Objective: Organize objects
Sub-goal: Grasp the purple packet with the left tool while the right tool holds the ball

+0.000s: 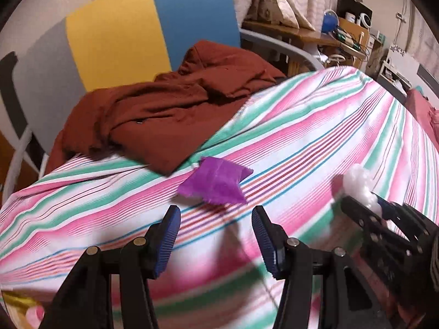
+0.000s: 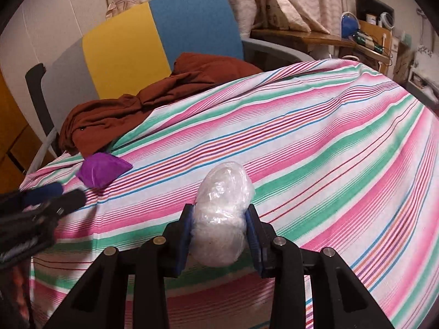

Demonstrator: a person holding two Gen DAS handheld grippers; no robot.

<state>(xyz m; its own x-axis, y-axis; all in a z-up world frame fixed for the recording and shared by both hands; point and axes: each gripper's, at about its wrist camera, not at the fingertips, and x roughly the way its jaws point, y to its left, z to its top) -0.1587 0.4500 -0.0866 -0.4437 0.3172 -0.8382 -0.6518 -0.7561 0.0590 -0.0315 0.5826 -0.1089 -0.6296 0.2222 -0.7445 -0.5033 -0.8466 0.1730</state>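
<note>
Striped cloth (image 1: 315, 126) covers the surface. Brown garment (image 1: 164, 104) bunched at its far-left edge, against the chair (image 1: 137, 22). Purple packet (image 1: 216, 181) lies on the cloth just beside the garment. Left gripper (image 1: 216, 235) short of the packet, jaws apart, nothing between. Only the right wrist view shows the grip clearly: right gripper (image 2: 219, 235) clamped on the clear plastic bundle (image 2: 222, 213), above the cloth's near edge.

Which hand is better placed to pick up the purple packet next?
Left. The left gripper has open, empty jaws right in front of the purple packet; the right gripper is shut on the clear plastic bundle.
</note>
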